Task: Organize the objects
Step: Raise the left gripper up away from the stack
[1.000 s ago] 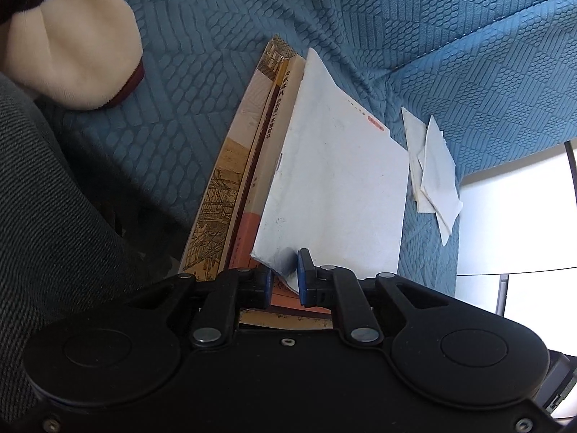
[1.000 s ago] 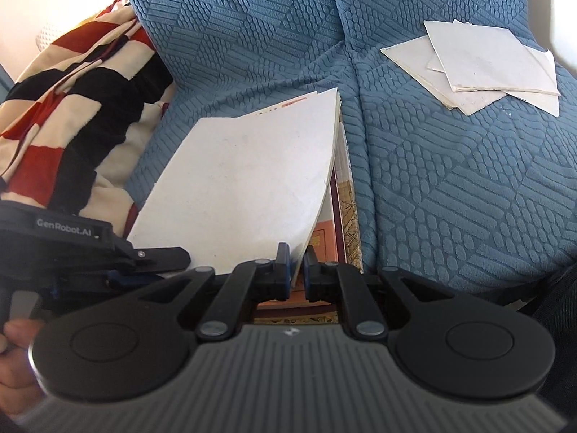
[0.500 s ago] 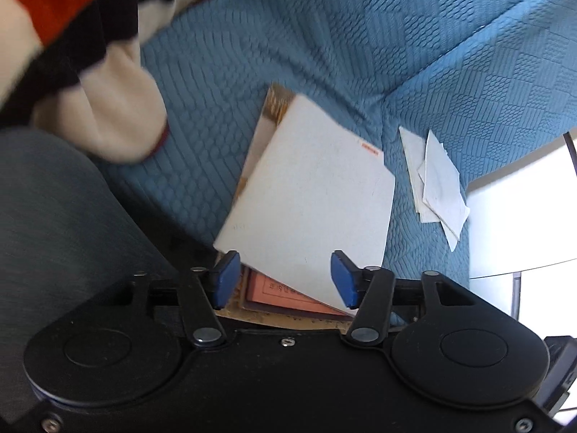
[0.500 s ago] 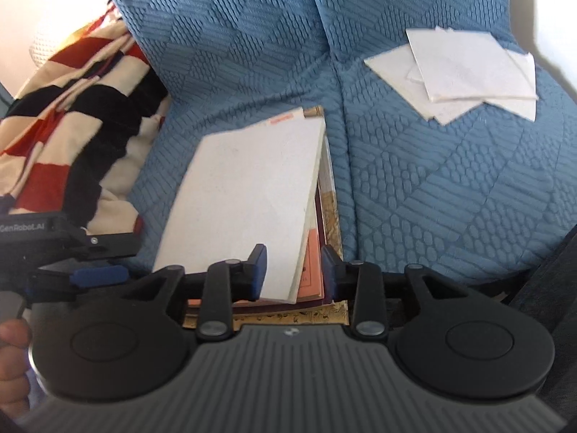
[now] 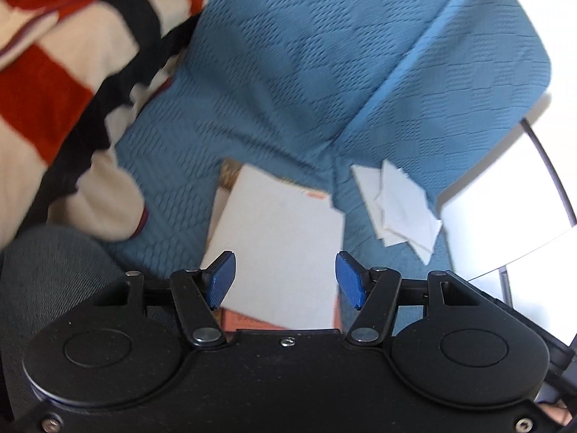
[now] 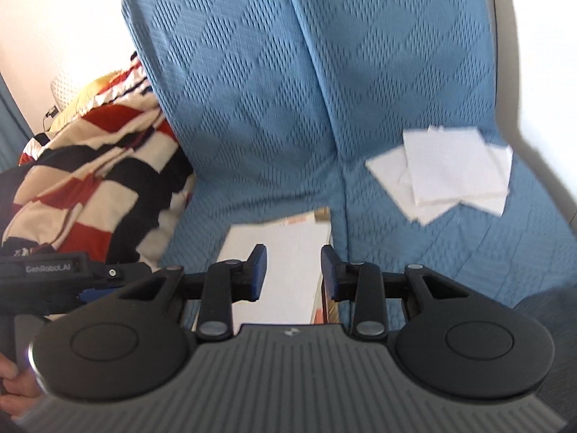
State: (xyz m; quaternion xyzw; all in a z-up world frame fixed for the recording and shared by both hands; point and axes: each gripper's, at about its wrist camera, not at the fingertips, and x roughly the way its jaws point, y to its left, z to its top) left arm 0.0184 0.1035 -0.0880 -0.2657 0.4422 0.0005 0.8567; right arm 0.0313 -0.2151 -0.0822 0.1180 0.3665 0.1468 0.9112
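A white booklet (image 5: 281,238) (image 6: 277,234) lies flat on top of a stack of books (image 5: 249,319) (image 6: 319,315) on the blue sofa seat. My left gripper (image 5: 285,263) hovers above the stack; its jaws are opening and nothing is between them. My right gripper (image 6: 294,252) is also above the stack, open with nothing between its pads. Loose white paper sheets (image 5: 396,213) (image 6: 450,169) lie on the seat cushion to the right. The left gripper's body (image 6: 54,278) shows at the left edge of the right wrist view, held by a hand (image 6: 10,389).
A red, black and cream striped blanket (image 5: 54,72) (image 6: 90,187) is heaped on the left of the sofa (image 5: 288,72) (image 6: 252,90). Grey fabric (image 5: 47,270) sits at the lower left. A bright white surface with a dark frame (image 5: 505,198) borders the sofa's right end.
Both grippers let go of the white booklet's near edge, opened and rose. The booklet dropped flat onto the stack.
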